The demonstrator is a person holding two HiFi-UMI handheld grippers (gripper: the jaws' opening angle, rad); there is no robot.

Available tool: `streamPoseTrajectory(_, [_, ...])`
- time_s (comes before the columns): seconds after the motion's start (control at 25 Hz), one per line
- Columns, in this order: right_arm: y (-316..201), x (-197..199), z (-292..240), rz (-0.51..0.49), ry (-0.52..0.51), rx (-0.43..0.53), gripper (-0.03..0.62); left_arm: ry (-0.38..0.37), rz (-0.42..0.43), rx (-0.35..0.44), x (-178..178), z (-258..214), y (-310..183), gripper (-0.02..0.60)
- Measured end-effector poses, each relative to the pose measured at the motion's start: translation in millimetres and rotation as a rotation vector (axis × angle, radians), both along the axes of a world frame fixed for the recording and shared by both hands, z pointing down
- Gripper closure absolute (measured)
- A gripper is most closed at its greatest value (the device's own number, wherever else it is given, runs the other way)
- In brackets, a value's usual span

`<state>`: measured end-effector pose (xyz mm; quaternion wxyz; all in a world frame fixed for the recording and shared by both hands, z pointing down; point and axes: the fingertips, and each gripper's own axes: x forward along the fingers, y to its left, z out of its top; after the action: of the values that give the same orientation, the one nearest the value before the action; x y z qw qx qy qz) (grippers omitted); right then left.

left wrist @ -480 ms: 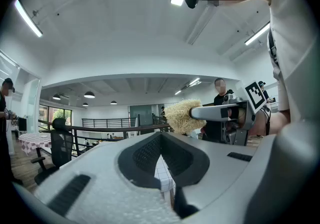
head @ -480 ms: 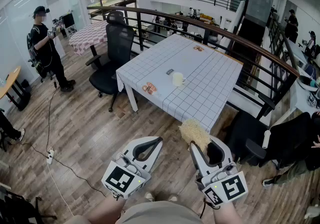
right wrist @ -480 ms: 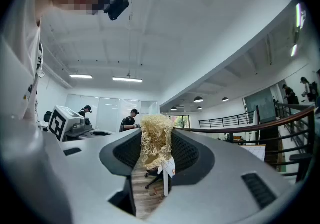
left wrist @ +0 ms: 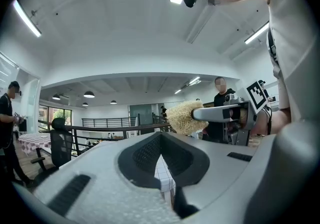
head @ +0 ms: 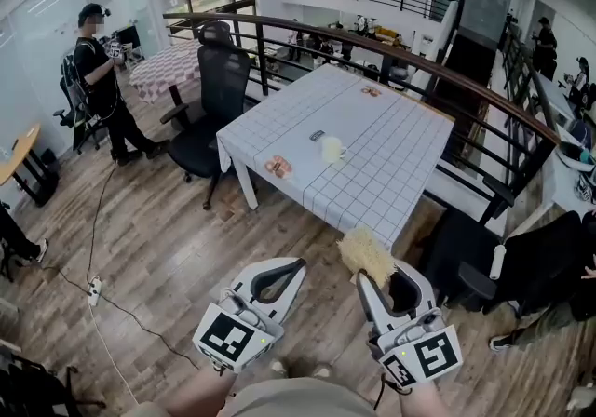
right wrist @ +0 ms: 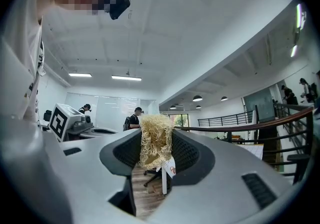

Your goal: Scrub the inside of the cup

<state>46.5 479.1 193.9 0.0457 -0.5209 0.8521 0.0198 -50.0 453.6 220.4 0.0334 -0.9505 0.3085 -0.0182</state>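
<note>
Head view showed both grippers held over the wooden floor [head: 168, 257], short of the near corner of the white, grid-patterned worktop [head: 400, 173]. The cup [head: 331, 149] stood upright on that worktop, about midway across it and somewhat nearer its left edge than its right, well apart from both grippers. A small dark item [head: 317, 135] lay just beyond the cup, a reddish item [head: 277, 165] lay toward the near-left edge, and another one [head: 370, 90] lay by the far edge.

The left gripper [head: 294, 268] pointed about level toward the worktop. In the left gripper view its jaws were pressed together at the tips with nothing between them; only a sliver of gridded worktop showed through the narrow gap lower down.

The right gripper [head: 384, 274] sat just beside the left one, apart from it. In the right gripper view its jaws were clamped on a pale, fibrous scrubber [right wrist: 156, 140], whose tuft stuck out past the jaw tips toward the worktop's near corner.

A black office chair [head: 212, 99] stood at the worktop's left edge, and a person [head: 102, 80] stood on the floor far off to the left. A dark railing [head: 447, 75] curved behind the worktop's far edge.
</note>
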Motion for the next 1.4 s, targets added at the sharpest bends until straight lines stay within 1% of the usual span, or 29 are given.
streamPoseTrajectory(0.2, [3.9, 13.2, 4.5, -0.003, 0.009, -0.005, 0.427, -0.005, -0.008, 0.024, 10.1, 4.3, 1.8, 0.569])
streamPoseTrajectory(0.28, [6.0, 18.9, 7.1, -0.007, 0.011, -0.006, 0.427, 0.003, -0.013, 0.012, 16.5, 4.1, 5.2, 0.569])
streamPoseTrajectory(0.36, [5.9, 27.5, 7.5, -0.014, 0.013, -0.009, 0.426, 0.008, -0.021, -0.002, 25.3, 2.7, 6.2, 0.569])
streamPoseTrajectory(0.52, [0.6, 51.4, 2.6, -0.032, 0.022, -0.004, 0.425, 0.000, -0.044, 0.014, 46.8, -2.0, 1.0, 0.569])
streamPoseTrajectory(0.56, [3.1, 53.4, 4.2, -0.035, 0.020, -0.002, 0.425, -0.006, -0.050, 0.021, 48.3, -0.3, 3.4, 0.569])
streamPoseTrajectory(0.68, [15.7, 50.1, 13.3, -0.039, 0.012, 0.004, 0.427, -0.014, -0.059, 0.011, 43.9, 9.8, 17.7, 0.569])
streamPoseTrajectory(0.84, [16.9, 52.4, 19.2, -0.049, 0.000, 0.003, 0.426, -0.032, -0.070, 0.041, 43.9, 17.0, 20.8, 0.569])
streamPoseTrajectory(0.96, [13.5, 56.7, 22.8, -0.051, -0.002, 0.004, 0.426, -0.023, -0.059, 0.025, 50.6, 19.6, 22.4, 0.569])
streamPoseTrajectory(1.04, [8.9, 57.0, 24.5, -0.047, -0.001, 0.008, 0.426, -0.024, -0.067, 0.017, 49.8, 20.7, 17.8, 0.569])
streamPoseTrajectory(1.2, [0.0, 55.2, 31.8, -0.043, 0.025, 0.019, 0.426, -0.005, -0.071, 0.042, 45.0, 25.8, 3.2, 0.569])
streamPoseTrajectory(1.4, [-25.7, 55.8, 42.9, -0.030, 0.048, 0.023, 0.425, 0.020, -0.060, 0.016, 47.6, 39.9, -28.0, 0.569])
